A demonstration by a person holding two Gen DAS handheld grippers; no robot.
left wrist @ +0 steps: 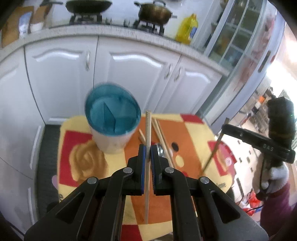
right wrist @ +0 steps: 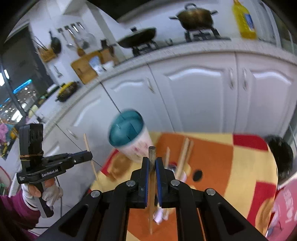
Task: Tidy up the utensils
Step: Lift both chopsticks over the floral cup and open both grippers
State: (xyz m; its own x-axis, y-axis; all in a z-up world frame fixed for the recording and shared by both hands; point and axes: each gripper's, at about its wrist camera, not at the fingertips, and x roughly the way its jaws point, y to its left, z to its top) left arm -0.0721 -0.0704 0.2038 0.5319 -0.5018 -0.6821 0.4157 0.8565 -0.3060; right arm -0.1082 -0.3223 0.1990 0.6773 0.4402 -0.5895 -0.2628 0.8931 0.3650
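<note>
My left gripper (left wrist: 147,151) is shut on a pale wooden chopstick (left wrist: 148,126), held above the table and pointing up past the fingertips. My right gripper (right wrist: 152,162) is shut on a darker chopstick (right wrist: 151,153). A white utensil holder (left wrist: 111,118) with a blue divided inside stands at the table's far left, ahead of both grippers, and shows again as the holder (right wrist: 128,129). Loose chopsticks (left wrist: 161,133) and a metal spoon (left wrist: 161,150) lie on the cloth beside it. The right gripper (left wrist: 225,128) appears at the right edge; the left gripper (right wrist: 88,155) appears at the left.
The table (left wrist: 189,133) wears a yellow, orange and red cloth. White cabinets (left wrist: 130,74) stand behind it, with woks (left wrist: 89,6) and a yellow oil bottle (left wrist: 187,28) on the counter. A glass-door cabinet (left wrist: 237,37) is at the right. A person's dark-haired head (right wrist: 280,155) is close by.
</note>
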